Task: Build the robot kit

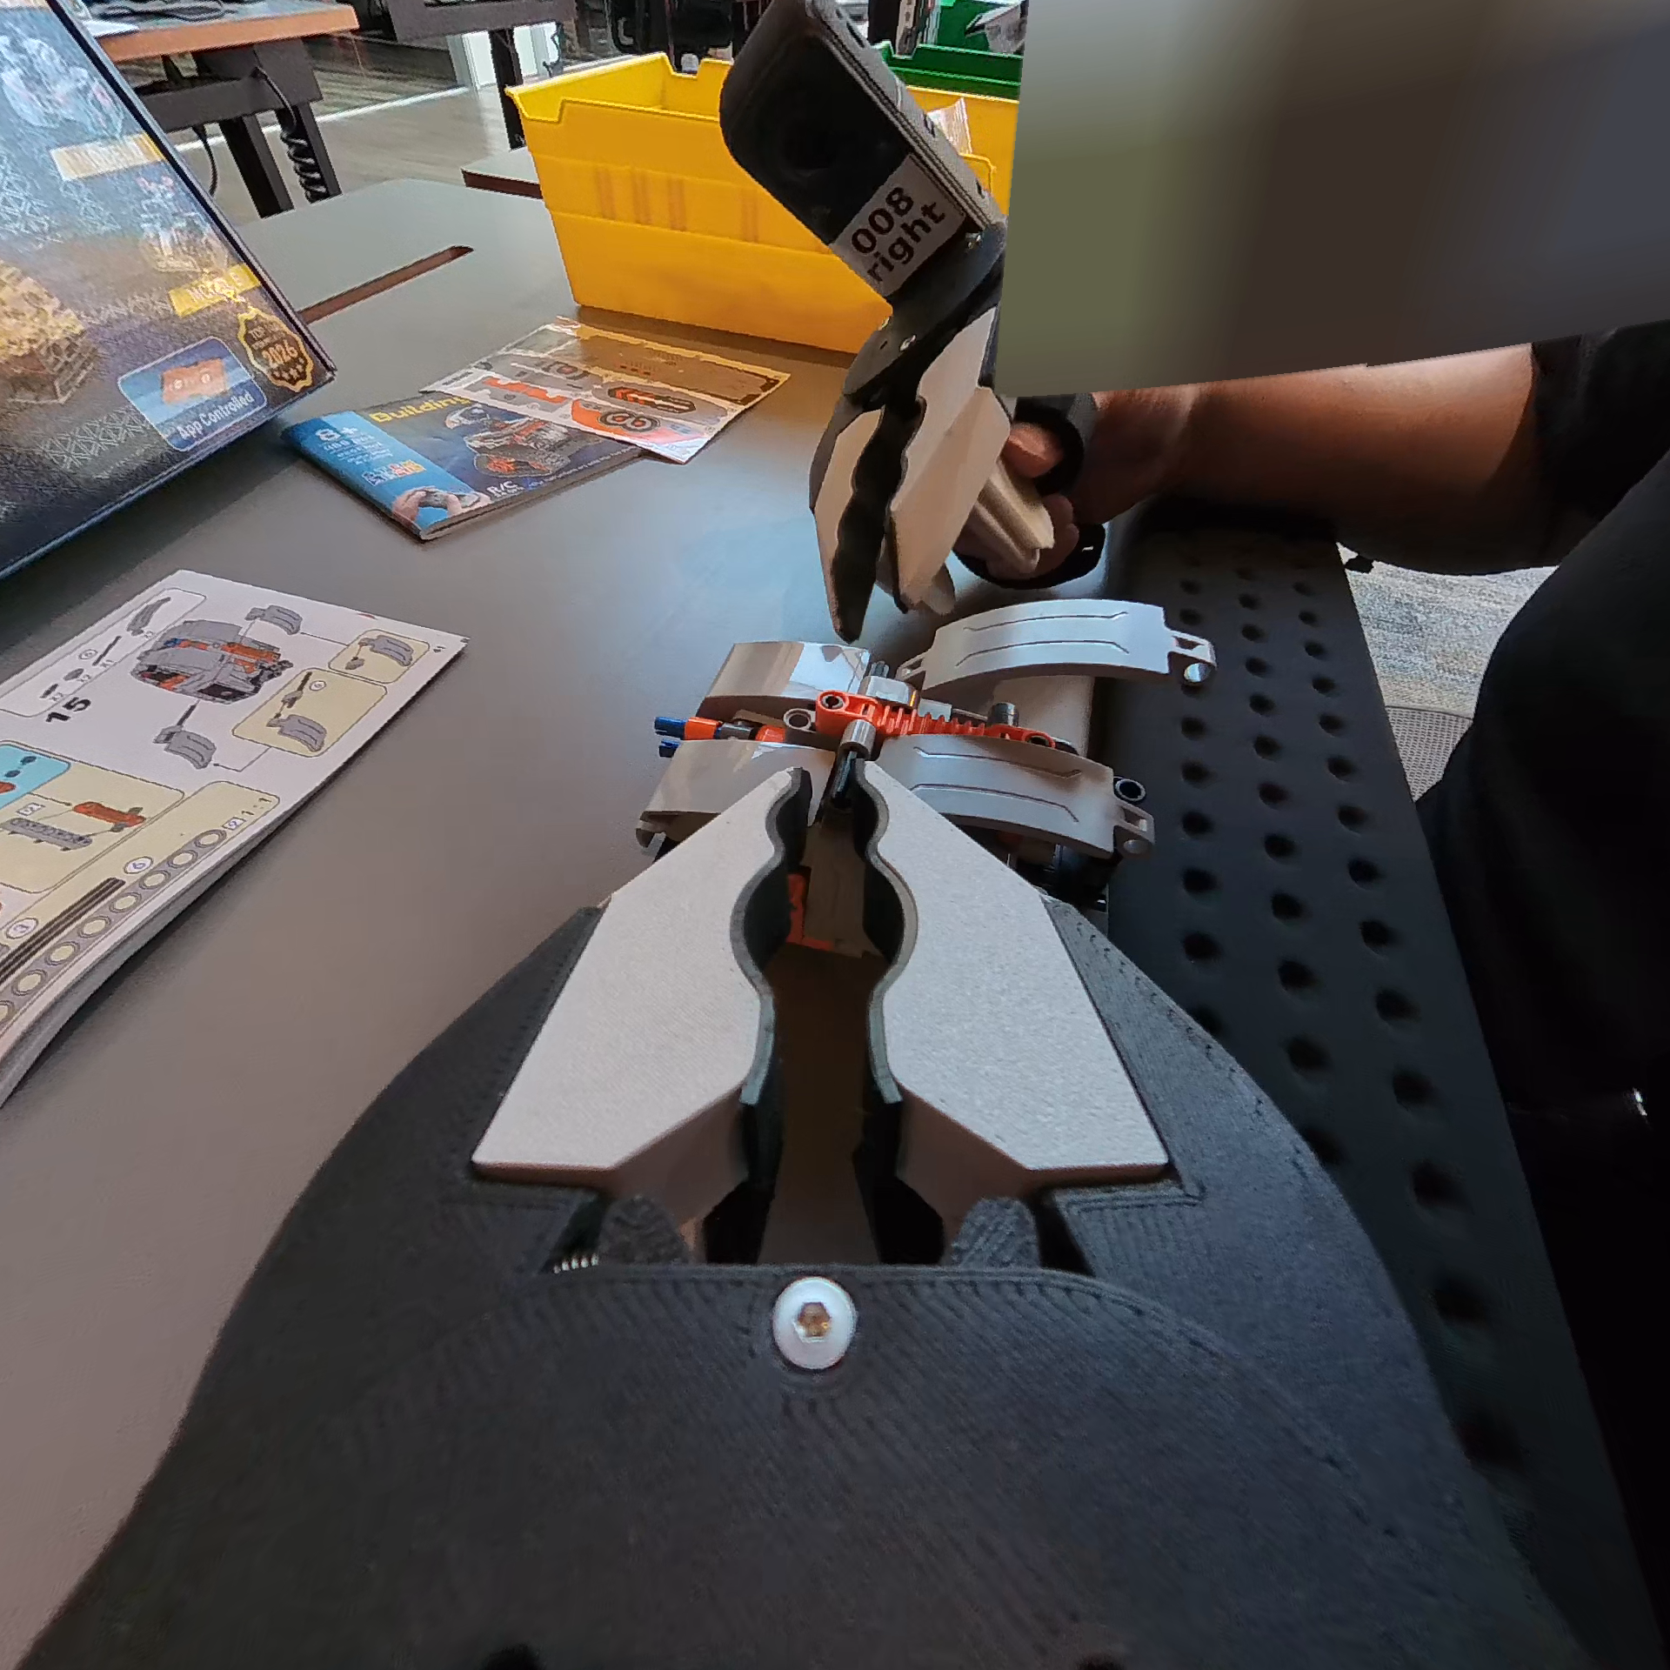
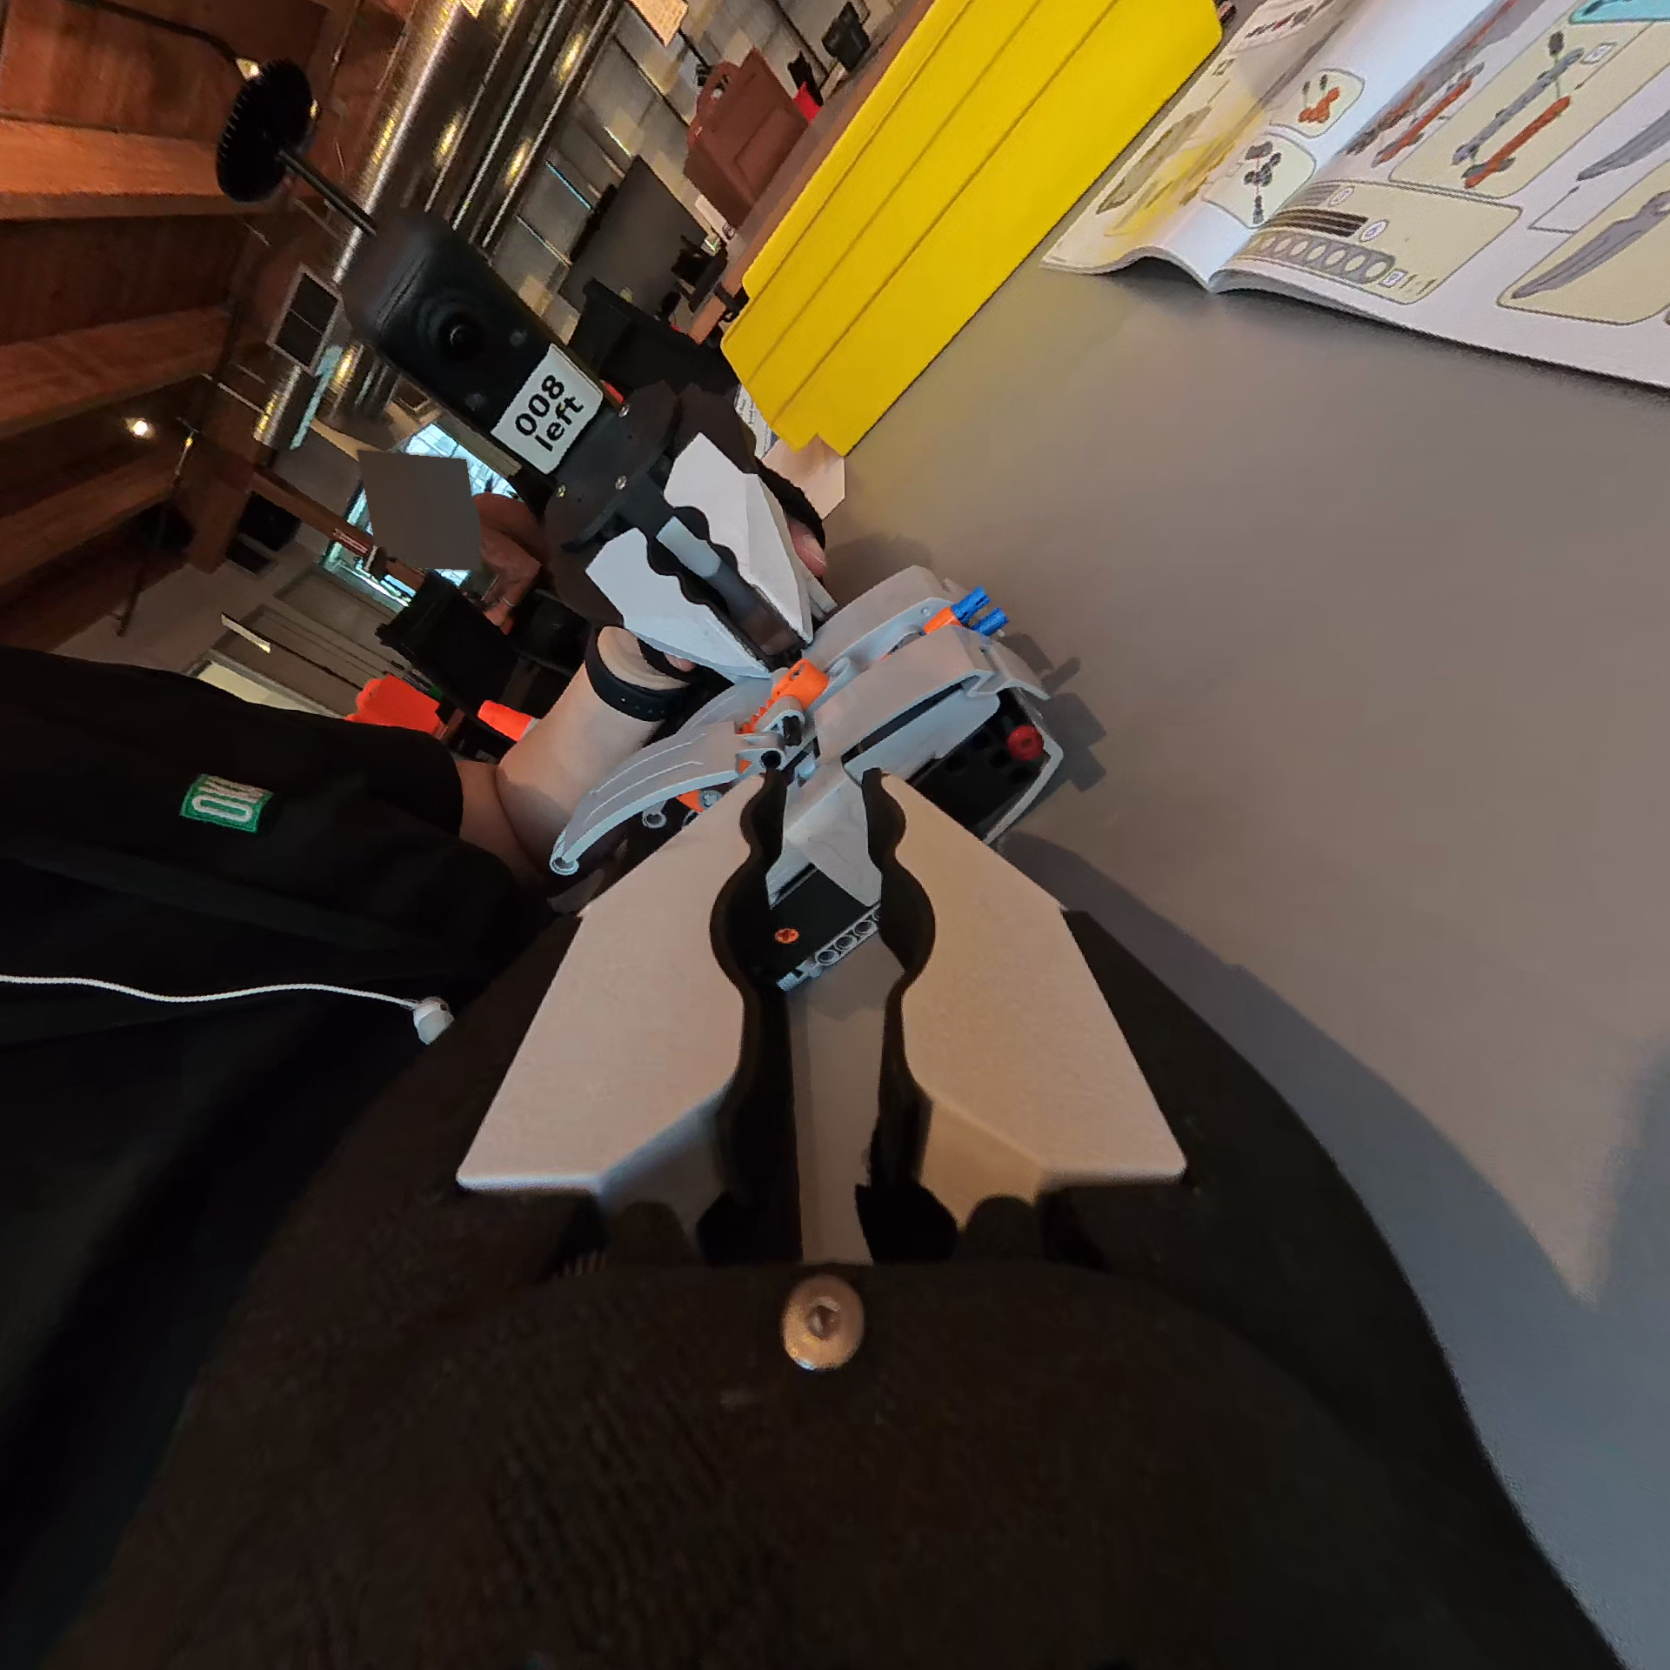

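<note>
A grey, orange and black brick-built vehicle model [image 1: 985,718] lies on the grey table [image 1: 560,614] and also shows in the right wrist view [image 2: 913,673]. My left gripper [image 1: 831,782] is shut on a thin black pin that sticks out of the model's near side. It shows from the front in the right wrist view [image 2: 782,646]. My right gripper [image 2: 820,788] comes down on the model from above. Its jaws are closed to a narrow gap at the corner of a grey panel [image 1: 777,673]. In the left wrist view [image 1: 890,614] its black pad touches that panel.
An open instruction booklet [image 1: 181,750] lies at the left. A product box [image 1: 108,271] leans behind it. A small booklet [image 1: 452,461], a sticker sheet [image 1: 623,389] and a yellow bin [image 1: 687,226] lie farther back. A black perforated surface [image 1: 1265,813] borders the table's right edge.
</note>
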### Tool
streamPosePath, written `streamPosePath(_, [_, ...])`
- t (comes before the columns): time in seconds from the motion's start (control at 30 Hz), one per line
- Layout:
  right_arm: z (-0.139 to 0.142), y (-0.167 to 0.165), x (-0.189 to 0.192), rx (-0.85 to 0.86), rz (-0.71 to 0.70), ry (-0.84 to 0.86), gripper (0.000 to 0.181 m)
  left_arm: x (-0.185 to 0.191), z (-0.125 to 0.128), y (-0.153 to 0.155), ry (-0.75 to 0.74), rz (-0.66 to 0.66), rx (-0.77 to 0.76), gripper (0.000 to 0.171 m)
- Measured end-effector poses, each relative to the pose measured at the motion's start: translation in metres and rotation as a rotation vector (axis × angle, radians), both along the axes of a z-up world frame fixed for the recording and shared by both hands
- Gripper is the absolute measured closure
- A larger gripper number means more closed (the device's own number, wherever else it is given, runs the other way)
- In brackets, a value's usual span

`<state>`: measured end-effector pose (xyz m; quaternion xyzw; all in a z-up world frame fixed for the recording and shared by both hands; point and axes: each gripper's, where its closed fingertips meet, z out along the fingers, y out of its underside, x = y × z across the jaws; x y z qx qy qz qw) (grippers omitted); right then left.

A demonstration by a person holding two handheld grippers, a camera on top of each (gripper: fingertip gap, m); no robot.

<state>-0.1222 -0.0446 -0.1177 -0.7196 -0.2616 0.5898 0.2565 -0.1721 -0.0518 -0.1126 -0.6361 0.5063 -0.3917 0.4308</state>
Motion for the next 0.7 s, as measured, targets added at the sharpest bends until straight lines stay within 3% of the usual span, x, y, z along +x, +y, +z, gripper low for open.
streamPosePath(0.17, [0.008, -0.005, 0.000, -0.094, 0.033, 0.079, 0.167, 0.002, 0.005, 0.001, -0.011, 0.006, 0.020, 0.163])
streamPosePath(0.33, [0.011, 0.000, 0.003, -0.187, 0.006, 0.130, 0.172, 0.005, 0.019, 0.004, -0.103, -0.014, -0.056, 0.162])
streamPosePath(0.4, [0.022, -0.003, 0.002, -0.104, 0.026, 0.130, 0.173, 0.005, 0.015, 0.003, -0.086, -0.026, -0.075, 0.161])
streamPosePath(0.5, [0.029, -0.003, 0.001, 0.172, 0.028, -0.014, 0.172, 0.007, 0.009, 0.001, -0.046, -0.024, -0.032, 0.161])
streamPosePath(0.53, [0.028, 0.000, 0.001, 0.191, 0.025, -0.060, 0.172, 0.007, 0.006, 0.001, -0.026, -0.020, -0.019, 0.162])
streamPosePath(0.7, [0.038, 0.002, -0.008, -0.089, 0.042, -0.025, 0.168, 0.009, 0.002, -0.003, 0.004, -0.026, 0.000, 0.167])
